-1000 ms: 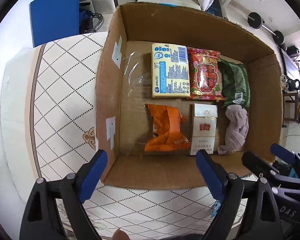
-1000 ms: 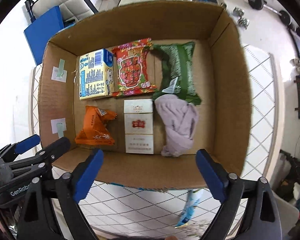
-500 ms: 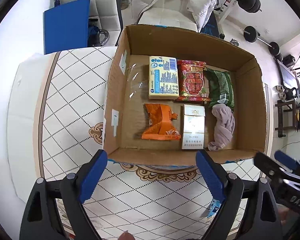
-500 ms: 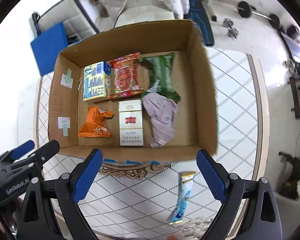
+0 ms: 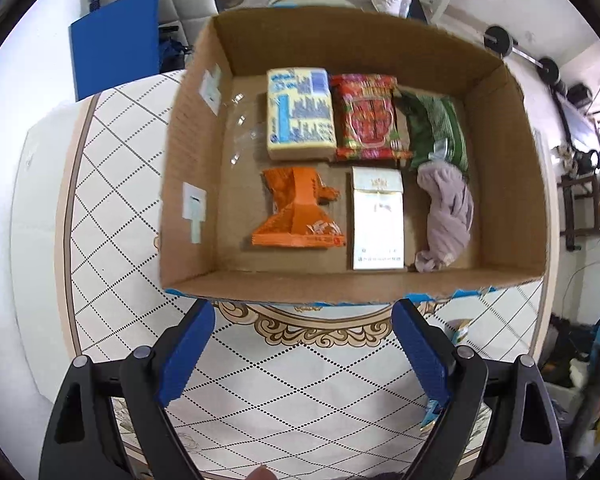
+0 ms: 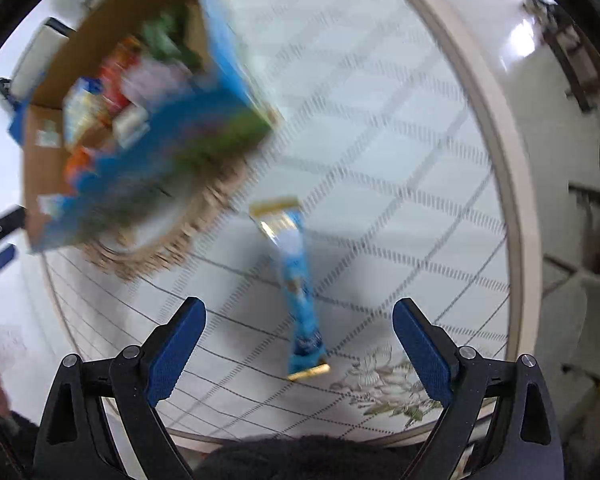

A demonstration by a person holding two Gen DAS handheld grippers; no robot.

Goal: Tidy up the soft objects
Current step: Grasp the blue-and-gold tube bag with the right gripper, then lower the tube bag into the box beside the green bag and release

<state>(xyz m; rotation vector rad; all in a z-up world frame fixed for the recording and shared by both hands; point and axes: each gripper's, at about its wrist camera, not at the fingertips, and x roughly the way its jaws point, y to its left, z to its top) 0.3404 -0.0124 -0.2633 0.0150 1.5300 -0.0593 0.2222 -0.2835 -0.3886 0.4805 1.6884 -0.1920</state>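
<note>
No legible text in either view. Yellow-and-blue pack [image 5: 300, 114], red packet [image 5: 367, 118], white carton [image 5: 377, 224] and orange packet [image 5: 298, 214] carry print, too blurred to read. Blue sachet [image 6: 298, 280]: printing motion-smeared, unreadable.

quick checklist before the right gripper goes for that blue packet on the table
1. Right gripper open: ok.
2. Right gripper empty: ok.
3. Blue packet lying flat on the table, outside the cardboard box: ok.
4. Packet between the finger lines: ok, roughly centred.
5. Sharp view of the packet: not ok, right wrist view is motion blurred.
6. Left gripper open, empty, away from the packet: ok.
</note>
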